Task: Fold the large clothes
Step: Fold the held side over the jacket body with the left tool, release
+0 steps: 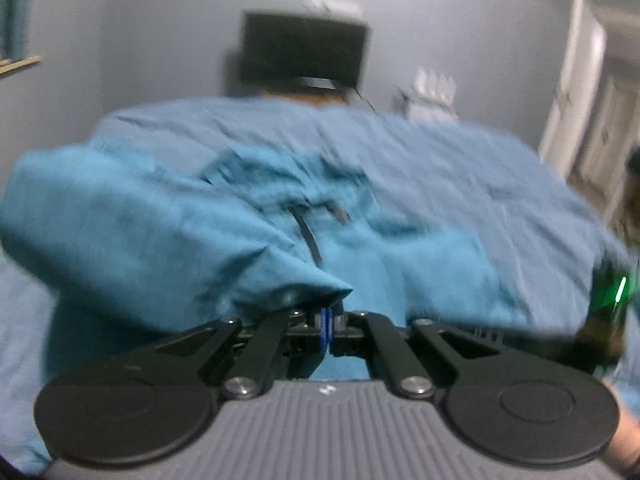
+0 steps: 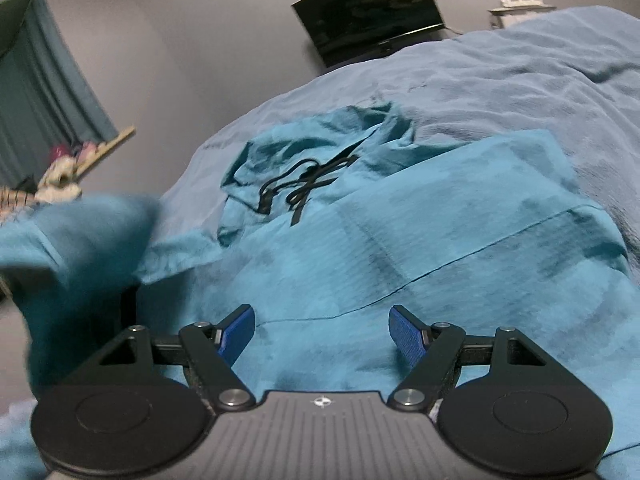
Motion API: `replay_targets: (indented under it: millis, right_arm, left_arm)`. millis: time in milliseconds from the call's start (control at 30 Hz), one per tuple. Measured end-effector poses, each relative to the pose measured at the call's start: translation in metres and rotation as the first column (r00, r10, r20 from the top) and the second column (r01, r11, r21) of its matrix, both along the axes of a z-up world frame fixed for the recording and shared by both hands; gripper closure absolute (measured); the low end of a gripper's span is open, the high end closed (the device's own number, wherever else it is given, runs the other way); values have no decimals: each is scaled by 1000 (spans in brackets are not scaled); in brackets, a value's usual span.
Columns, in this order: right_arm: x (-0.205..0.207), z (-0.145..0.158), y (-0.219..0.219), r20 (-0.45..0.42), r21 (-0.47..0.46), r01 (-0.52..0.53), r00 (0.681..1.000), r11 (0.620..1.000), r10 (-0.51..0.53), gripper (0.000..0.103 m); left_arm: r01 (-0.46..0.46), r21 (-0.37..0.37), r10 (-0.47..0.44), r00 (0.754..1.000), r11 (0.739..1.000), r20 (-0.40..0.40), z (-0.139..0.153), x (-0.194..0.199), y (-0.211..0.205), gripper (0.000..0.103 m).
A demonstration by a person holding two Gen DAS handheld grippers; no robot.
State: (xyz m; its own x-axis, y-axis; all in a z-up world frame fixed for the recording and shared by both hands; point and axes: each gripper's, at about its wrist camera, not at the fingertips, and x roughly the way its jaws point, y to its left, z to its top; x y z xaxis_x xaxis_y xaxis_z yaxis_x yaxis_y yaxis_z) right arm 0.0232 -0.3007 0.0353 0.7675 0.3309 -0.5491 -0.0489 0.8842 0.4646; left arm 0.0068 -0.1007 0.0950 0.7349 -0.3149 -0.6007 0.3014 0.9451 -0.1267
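pinching a fold of teal cloth, the left gripper (image 1: 328, 318) has its blue pads pressed together at the 6 o'clock low centre of the left wrist view, and the sleeve (image 1: 132, 220) it grips billows up and away toward 9 o'clock, lifted off the bed and blurred. beyond it the teal hoodie (image 1: 360, 216) lies spread over the lighter blue bedspread (image 1: 460, 152), its dark drawstring (image 1: 308, 236) just past the pads at 12 o'clock. the right gripper (image 2: 322, 332) hangs with its fingers (image 2: 406, 330) spread wide and nothing between them, poised over the hoodie's body, where a seam runs across from 7 to 2 o'clock. in that right wrist view the hood (image 2: 320, 148) sits bunched at 12 o'clock with the black cord tangled on it, and the raised sleeve shows at 9 o'clock. a dark television (image 2: 368, 16) hangs on the grey wall (image 2: 180, 40) at 12 o'clock, and a curtain (image 2: 44, 80) at 10 o'clock.
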Motion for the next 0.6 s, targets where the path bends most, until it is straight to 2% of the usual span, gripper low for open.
replay_targets:
  millis: [100,200,267,367,467,533,600]
  right_arm:
    - [-1,-2,-6,-7,31,16,1000,999,-16,27]
    - [0,-3,-7,-13,30,18,1000,999,-17,27]
    - [0,-4,-6,-15,23,13,1000,1000,-13,27]
    - [2,-4,-3,-20,14,9,1000,1000,-8,27]
    - [0,-3,-2,-19,6,5,1000,1000,-5,27]
    - [-1,-2,-1,-15,-5,1,1000,1000,-1,27]
    - [-3,0,2,-11,-21,-8,1000,1000,8,27]
  left_arm:
    - [86,83,-80,994,993,-68,-43,12,-21,103]
    - [125,89,-108,979,988,-174,-77,12,-19,103]
    - [127,76,-109,972,989,-208,-89,21,-15,103]
    - [140,60,-123,965,988,-231,-97,26,-7,98]
    - [145,46,-132,967,988,-219,-92,23,5,93]
    - [143,34,-133,972,989,-196,-77,12,18,89]
    - [133,27,-127,979,991,-161,-63,2,30,75]
